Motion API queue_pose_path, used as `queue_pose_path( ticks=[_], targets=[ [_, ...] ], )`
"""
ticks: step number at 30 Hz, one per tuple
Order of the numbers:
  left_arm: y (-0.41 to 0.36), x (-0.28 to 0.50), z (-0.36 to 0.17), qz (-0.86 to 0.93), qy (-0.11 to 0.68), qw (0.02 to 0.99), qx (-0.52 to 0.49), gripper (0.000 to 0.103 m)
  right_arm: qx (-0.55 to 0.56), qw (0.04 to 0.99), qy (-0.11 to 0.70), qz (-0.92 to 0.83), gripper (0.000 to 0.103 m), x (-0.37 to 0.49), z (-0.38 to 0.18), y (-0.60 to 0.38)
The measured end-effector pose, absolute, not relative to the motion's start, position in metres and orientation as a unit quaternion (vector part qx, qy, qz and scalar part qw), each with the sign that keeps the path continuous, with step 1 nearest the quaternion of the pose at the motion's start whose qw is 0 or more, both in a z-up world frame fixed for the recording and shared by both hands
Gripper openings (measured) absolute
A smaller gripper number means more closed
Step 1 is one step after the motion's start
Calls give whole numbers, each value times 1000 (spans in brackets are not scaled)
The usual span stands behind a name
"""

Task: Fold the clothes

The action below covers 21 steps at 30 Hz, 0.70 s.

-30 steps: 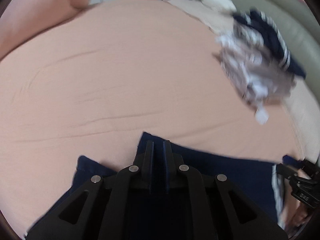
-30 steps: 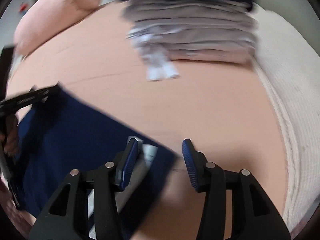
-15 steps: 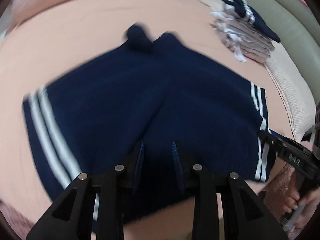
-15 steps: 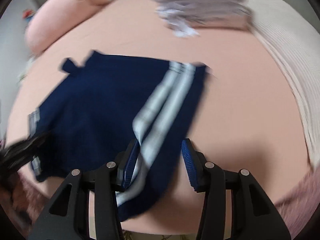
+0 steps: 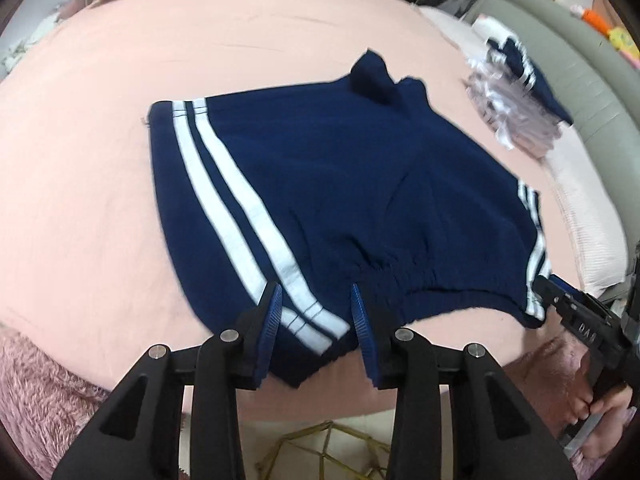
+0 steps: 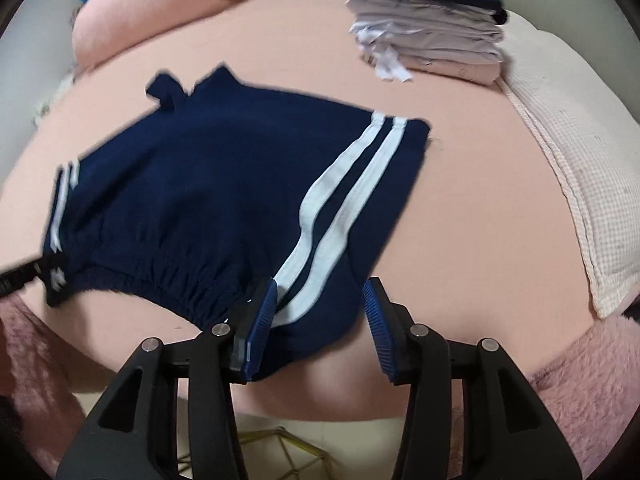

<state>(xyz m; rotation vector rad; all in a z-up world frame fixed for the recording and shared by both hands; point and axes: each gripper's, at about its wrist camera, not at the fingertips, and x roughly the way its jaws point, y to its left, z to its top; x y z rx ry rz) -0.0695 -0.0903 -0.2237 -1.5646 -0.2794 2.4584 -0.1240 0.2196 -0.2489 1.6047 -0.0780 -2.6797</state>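
Since a second ago the navy shorts (image 5: 360, 208) have gone from a bunched edge under the left gripper to lying spread flat on the pink bed sheet (image 5: 80, 184), waistband toward the near edge of the bed.

Left gripper (image 5: 316, 312): jaws opening, spread apart, over the white-striped waistband corner; pads not pressing the cloth. It has let go of the fabric it pinched earlier.

Right gripper (image 6: 320, 312): jaws spread about as before, hovering over the opposite striped corner of the waistband; no grip visible. In the left view its black frame and the hand (image 5: 592, 404) holding it show at the right edge.

Leg hems point away; one small dark flap sticks up at the far edge.

Stack of folded clothes (image 6: 432, 36) well apart, at the far right of the bed. Pink pillow (image 6: 152, 12) at the far left. Fuzzy pink blanket (image 6: 592, 380) along the near edge.
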Motion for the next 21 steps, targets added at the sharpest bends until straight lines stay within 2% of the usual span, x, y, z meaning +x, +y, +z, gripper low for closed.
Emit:
queue_pose_path(
  ticks=[5, 10, 14, 18, 21],
  targets=[
    [-94, -68, -234, 828, -95, 86, -546, 38, 525, -6, -22, -851, 48, -132, -262, 227],
    [-118, -55, -231, 823, -160, 89, -538, 38, 510, -14, -51, -859, 50, -124, -251, 239],
    [-114, -49, -251, 805, -126, 79, -575, 40, 524, -1, -45, -851, 50, -125, -259, 233],
    [-116, -48, -247, 803, -162, 111, -563, 39, 533, -10, -40, -845, 50, -124, -261, 232],
    [-120, -58, -256, 795, -189, 112, -566, 39, 527, 21, -88, -845, 50, -121, -260, 238]
  ],
)
